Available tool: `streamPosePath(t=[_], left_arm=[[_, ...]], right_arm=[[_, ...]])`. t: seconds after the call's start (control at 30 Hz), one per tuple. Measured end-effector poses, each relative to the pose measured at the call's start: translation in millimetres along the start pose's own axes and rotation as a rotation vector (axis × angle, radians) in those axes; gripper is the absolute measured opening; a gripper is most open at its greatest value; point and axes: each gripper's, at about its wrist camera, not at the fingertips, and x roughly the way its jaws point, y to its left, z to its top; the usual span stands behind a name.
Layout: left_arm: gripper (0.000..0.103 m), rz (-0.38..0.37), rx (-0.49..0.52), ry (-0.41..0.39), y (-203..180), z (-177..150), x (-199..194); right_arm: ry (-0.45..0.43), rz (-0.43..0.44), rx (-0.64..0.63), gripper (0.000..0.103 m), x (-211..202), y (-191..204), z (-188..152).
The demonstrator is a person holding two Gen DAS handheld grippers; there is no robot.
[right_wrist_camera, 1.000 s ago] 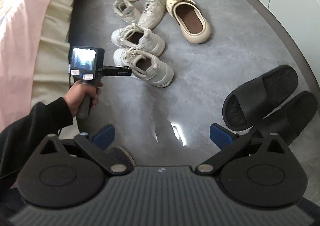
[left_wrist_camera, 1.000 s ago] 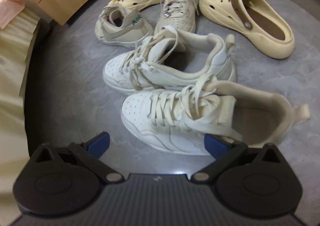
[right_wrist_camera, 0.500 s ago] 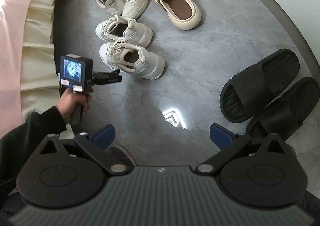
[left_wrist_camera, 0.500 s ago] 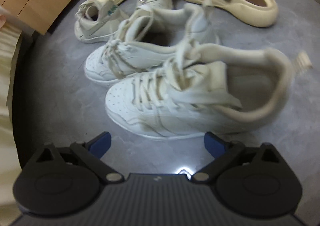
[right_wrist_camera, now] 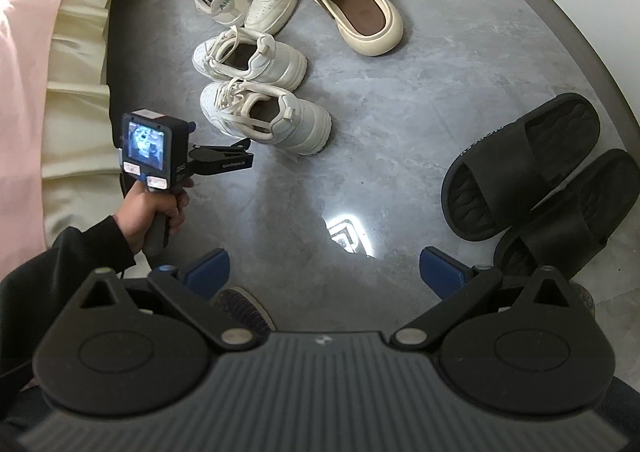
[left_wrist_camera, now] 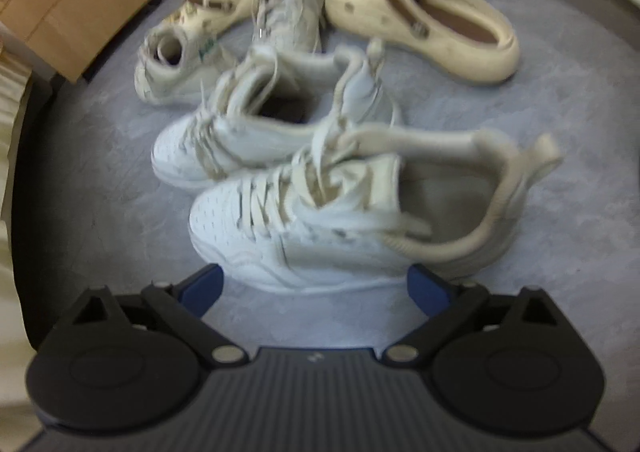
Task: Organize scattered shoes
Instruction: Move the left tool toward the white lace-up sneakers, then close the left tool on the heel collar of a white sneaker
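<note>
Only the right wrist view shows two black rubber slides [right_wrist_camera: 536, 164]; green "AIR" marks a small white sneaker's heel [right_wrist_camera: 225, 3]. Both jaws gape wide, empty.

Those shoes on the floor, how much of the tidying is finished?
Done: only the black slides lie paired side by side. In hand: nothing yet; the left gripper is open just before the nearest white sneaker, and the right gripper is open and empty. Left: the sneakers and cream clogs lie jumbled.
</note>
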Motion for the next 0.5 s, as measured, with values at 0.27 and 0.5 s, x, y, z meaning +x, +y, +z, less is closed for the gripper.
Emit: streamPosePath(t=[0.27,0.5], left_arm=[[0.097,-0.002,-0.047,-0.046,2.9,23.3,-0.1],[0.095,0.064,0.032,0.047,-15.7,37.7,34.0]], right_arm=[[-0.010,0.011,0.002,0.103,-4.9,-0.6,1.2],[-0.017,0.019,0.008,0.103,-8.3,-1.5,3.8]])
